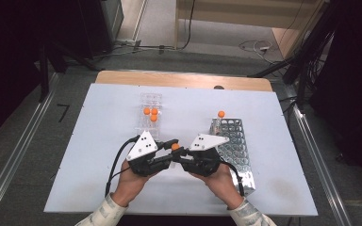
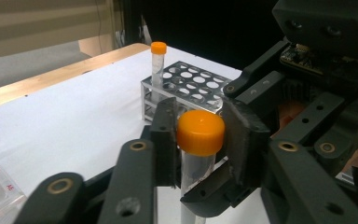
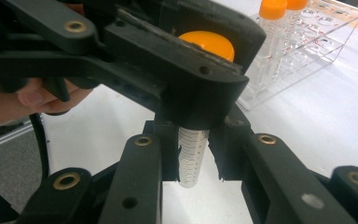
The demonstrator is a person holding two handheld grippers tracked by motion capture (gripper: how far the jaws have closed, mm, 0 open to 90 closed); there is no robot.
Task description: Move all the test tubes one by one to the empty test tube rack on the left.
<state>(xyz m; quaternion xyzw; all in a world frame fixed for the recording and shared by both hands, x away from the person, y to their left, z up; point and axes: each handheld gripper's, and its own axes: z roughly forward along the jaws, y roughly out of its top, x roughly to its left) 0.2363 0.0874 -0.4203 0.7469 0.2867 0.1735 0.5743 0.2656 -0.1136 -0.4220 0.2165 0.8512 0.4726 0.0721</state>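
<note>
Grippers are seen meeting over the near middle of a white table (image 1: 99, 141), where one orange-capped tube (image 1: 175, 147) is held upright between them. The left gripper (image 2: 200, 140) is pressed together on the tube's orange cap (image 2: 200, 132), one jaw on either side of it. The right gripper (image 3: 193, 161) is pinched on the clear, graduated body of the tube (image 3: 192, 156) lower down, its jaws tight against the plastic. Both grippers are held by a person's hands, brought in from the near edge.

Just beyond and to the right, a metal rack (image 1: 232, 141) is set on the table, with a single orange-capped tube (image 1: 221, 114) stood at its far corner. Farther off, toward the left, a clear plastic rack (image 1: 150, 101) is placed, with three orange-capped tubes (image 1: 151, 113) clustered in it. From the right gripper view, much of the held tube's cap is blocked by the left gripper's black jaws. Bare floor and cables are seen beyond the table's wooden far edge (image 1: 179, 78).
</note>
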